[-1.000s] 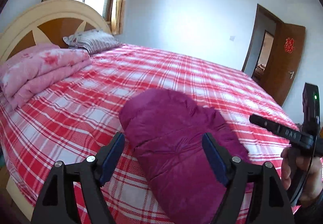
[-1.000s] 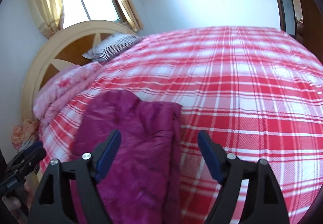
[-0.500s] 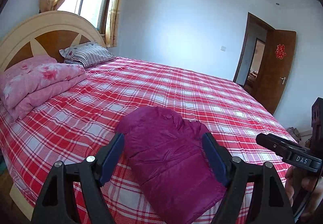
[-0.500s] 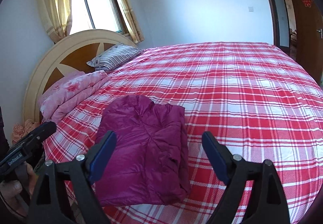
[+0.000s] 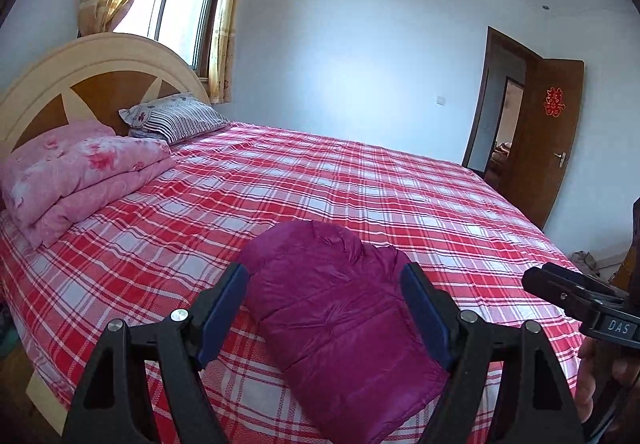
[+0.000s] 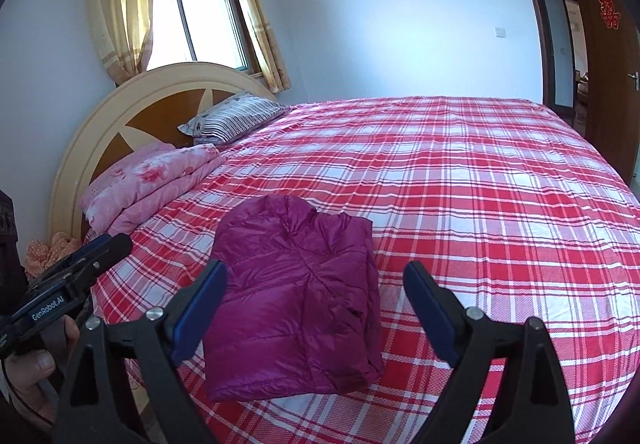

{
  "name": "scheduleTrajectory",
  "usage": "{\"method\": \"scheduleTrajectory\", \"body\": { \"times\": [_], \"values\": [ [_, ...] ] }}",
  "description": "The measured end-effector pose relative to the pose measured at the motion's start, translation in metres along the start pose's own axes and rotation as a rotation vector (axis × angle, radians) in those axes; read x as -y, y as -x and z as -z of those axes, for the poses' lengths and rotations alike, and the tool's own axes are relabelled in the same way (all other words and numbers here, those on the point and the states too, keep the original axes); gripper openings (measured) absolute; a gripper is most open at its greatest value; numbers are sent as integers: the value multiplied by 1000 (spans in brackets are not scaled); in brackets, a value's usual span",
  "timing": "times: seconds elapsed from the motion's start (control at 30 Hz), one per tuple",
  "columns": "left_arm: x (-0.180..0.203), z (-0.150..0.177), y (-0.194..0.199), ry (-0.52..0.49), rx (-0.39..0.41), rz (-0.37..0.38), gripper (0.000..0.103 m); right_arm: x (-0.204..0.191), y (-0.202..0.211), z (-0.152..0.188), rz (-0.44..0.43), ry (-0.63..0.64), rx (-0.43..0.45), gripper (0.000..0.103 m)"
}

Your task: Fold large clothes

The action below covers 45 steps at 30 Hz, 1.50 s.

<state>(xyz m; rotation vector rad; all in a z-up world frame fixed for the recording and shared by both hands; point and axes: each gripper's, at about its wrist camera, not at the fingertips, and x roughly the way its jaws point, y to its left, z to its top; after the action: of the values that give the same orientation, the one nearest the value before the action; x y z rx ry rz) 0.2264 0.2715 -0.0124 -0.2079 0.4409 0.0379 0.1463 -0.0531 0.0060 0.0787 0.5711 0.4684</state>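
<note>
The left gripper (image 5: 324, 304), marked "GenRobot.AI", and right gripper (image 6: 316, 302), marked "DAS", hang spread and empty. The folded magenta quilted jacket (image 6: 296, 296) lies on the red-and-white plaid bedsheet (image 6: 480, 204).

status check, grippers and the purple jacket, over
Left gripper open, empty. Right gripper open, empty. Purple jacket folded compact on plaid bed, untouched. Nothing in the way.

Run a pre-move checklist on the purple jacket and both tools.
1. Left tool open, holding nothing: ok.
2. Right tool open, holding nothing: ok.
3. Purple jacket folded into a compact bundle, flat on the plaid bed sheet: ok.
4. Jacket apart from the pink quilt and striped pillow: ok.
5. Sleeves tucked inside: cannot tell.
</note>
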Motion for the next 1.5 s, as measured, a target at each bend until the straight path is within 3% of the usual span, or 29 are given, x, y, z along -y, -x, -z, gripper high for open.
{"method": "scheduleTrajectory", "body": {
  "times": [0.47, 0.73, 0.83, 1.13, 1.5],
  "values": [
    [4, 3, -5, -14, -27, -42, 86, 3, 12, 3, 10, -8, 37, 95],
    [1, 3, -7, -3, -48, -27, 87, 4, 16, 4, 11, -11, 51, 96],
    [1, 2, -8, 5, -54, -29, 92, 4, 17, 4, 12, -11, 57, 97],
    [2, 1, -7, -19, -37, -74, 96, 4, 15, 4, 10, -13, 49, 97],
    [6, 7, -10, -59, -26, -78, 96, 5, 10, 8, 5, -17, 31, 97]
  ]
}}
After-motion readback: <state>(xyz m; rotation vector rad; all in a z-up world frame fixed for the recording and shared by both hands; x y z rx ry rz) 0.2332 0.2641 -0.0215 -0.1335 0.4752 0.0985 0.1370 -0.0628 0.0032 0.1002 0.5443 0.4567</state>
